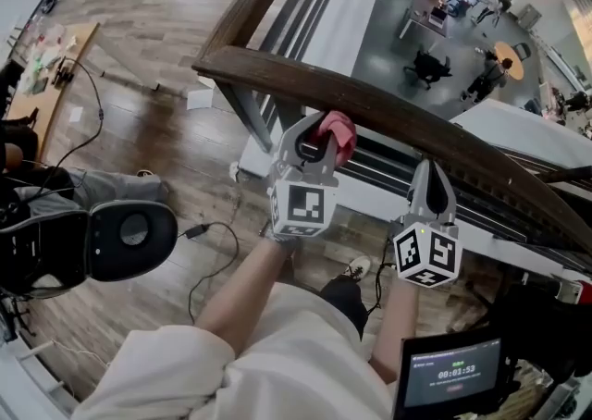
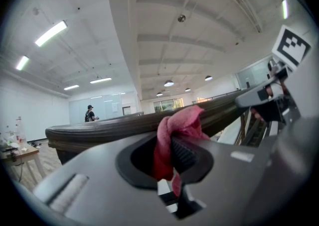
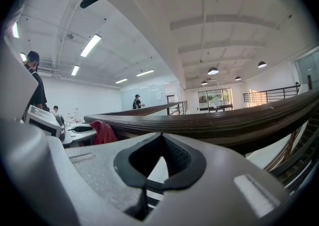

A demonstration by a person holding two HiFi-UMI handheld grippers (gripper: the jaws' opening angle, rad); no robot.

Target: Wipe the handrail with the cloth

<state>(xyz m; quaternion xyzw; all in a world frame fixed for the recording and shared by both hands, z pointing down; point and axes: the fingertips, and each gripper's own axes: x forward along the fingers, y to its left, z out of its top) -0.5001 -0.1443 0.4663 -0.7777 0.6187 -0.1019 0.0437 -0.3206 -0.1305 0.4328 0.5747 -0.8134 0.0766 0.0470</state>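
One pink cloth [image 1: 340, 137] pinched in left hand-held gripper [image 1: 317, 131] at handrail [image 1: 398, 109], right hand-held gripper [image 1: 432, 168] closed, empty

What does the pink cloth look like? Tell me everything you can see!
The cloth is pinkish red, soft-looking fabric, bunched into a crumpled wad. The left hand-held gripper is shut on it, with one bunch poking out past the jaws and a small tail trailing out the other side. It is held right up against the near side of the dark wooden handrail, close to the rail's corner.
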